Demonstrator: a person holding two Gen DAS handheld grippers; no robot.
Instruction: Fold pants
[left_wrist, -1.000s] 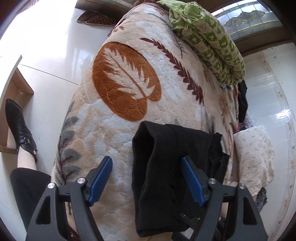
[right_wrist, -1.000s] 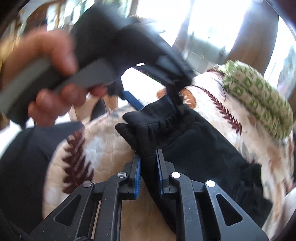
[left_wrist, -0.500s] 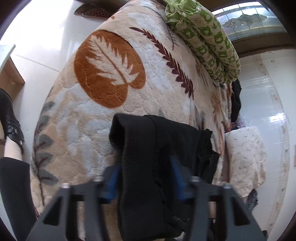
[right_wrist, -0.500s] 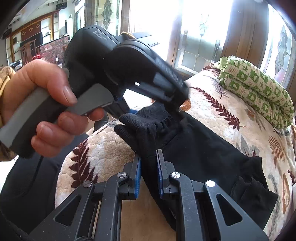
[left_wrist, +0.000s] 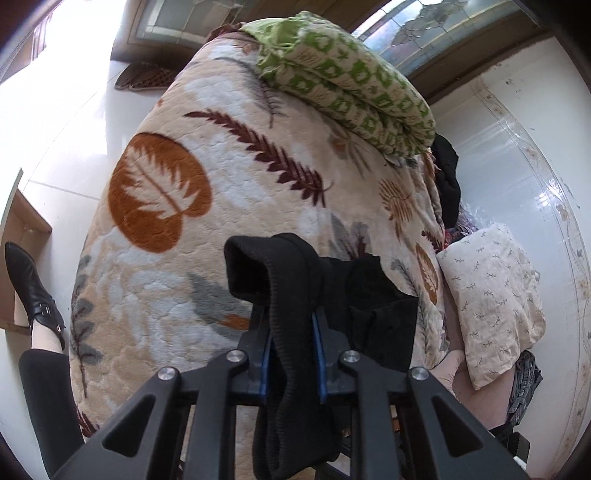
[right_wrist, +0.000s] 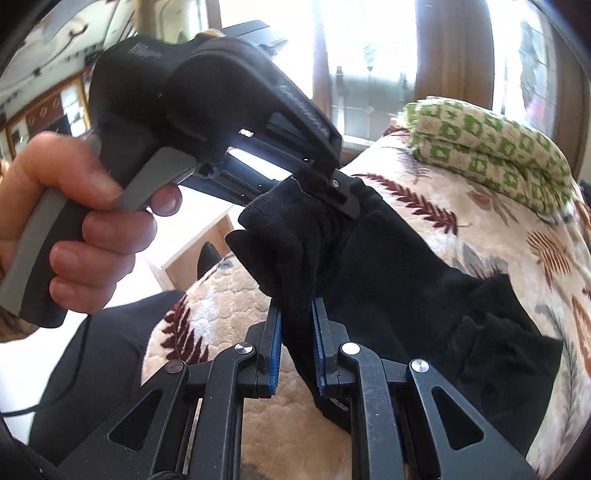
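Pants (left_wrist: 291, 295): black, ribbed waistband bunched and lifted, rest trailing over the blanket toward its right side
Left gripper (left_wrist: 290, 332): jaws have just been closing, blue pads now clamped on the ribbed waistband of the pants
Right gripper (right_wrist: 297, 332): clenched on a black fold of the pants, cloth pinched between its blue pads
Left hand (right_wrist: 77, 229): wrapped round the grey handle of the left gripper, seen from the right wrist view
Blanket (left_wrist: 221, 177): cream plush, printed with orange, maroon and grey leaves, covering the bed
Green quilt (left_wrist: 354, 92): folded, green-and-cream pattern, at the far end of the blanket
Pillow (left_wrist: 491, 302): cream, small sprig print, beside the bed on the right
Shoe (left_wrist: 33, 291): black, buckled, on the white tiled floor at left
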